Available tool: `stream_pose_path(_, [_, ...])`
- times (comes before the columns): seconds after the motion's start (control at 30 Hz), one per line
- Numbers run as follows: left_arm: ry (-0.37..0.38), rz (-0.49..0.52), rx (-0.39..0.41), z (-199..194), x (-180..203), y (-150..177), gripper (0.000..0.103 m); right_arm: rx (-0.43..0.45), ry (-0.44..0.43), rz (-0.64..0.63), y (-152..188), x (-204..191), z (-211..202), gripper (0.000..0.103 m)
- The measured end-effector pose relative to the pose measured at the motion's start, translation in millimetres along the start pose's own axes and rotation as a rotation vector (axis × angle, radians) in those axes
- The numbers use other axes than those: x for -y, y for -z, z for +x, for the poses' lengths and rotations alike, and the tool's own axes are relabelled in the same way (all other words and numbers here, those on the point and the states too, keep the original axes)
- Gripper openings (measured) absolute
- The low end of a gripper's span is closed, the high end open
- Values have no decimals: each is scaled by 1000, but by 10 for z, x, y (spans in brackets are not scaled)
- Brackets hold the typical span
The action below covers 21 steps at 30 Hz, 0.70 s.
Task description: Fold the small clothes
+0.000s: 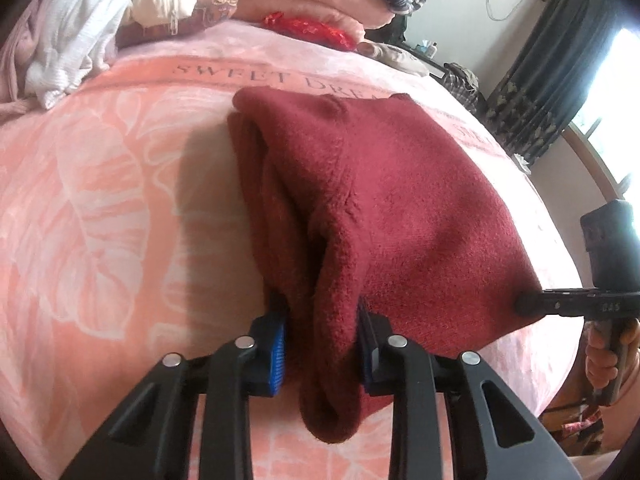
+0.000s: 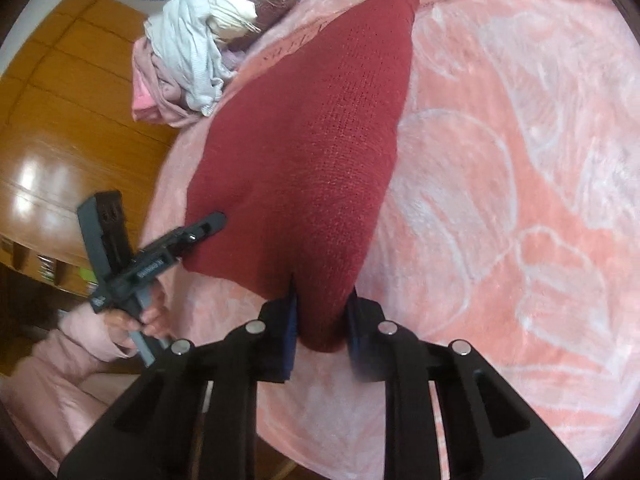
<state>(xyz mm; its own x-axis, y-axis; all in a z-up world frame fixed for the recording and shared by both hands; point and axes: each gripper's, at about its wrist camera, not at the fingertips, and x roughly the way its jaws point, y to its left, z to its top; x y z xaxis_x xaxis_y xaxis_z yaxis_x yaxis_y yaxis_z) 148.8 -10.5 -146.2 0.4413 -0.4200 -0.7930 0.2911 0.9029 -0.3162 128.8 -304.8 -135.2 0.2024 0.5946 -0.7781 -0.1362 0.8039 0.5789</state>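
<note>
Pinching red knit top (image 1: 400, 208) w/ left claw (image 1: 322, 344) & right claw (image 2: 322, 328), both clamped on near corners; soft, floppy, light.

This is a bedroom in a home. A bed fills most of the room, spread with a pink blanket (image 1: 100, 168) printed with leaves and the words "SWEET DREAM". Folded blankets and loose clothes (image 1: 76, 40) pile up at its far end. Dark patterned curtains (image 1: 560, 60) hang by a bright window (image 1: 616, 92), and polished wooden furniture (image 2: 60, 128) stands beside the bed.
</note>
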Motion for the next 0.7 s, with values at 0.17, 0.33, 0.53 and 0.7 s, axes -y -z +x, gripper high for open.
stream_pose_path(0.17, [-18,41,4,125,-7,64,33,-32,-1,61,66,243,250,19])
stream_pose_path(0.33, [-21,32,9,144,-20,62,38,-29,24,38,71,177,233,23])
stream_pose_path(0.53, [-43,-52,6,61,-72,85,64,3,55,45,144,89,26,38])
stream_pose_path(0.7, [-104,-81,-36,-82,-61,120,75,45,149,34,292,-9,-245,52])
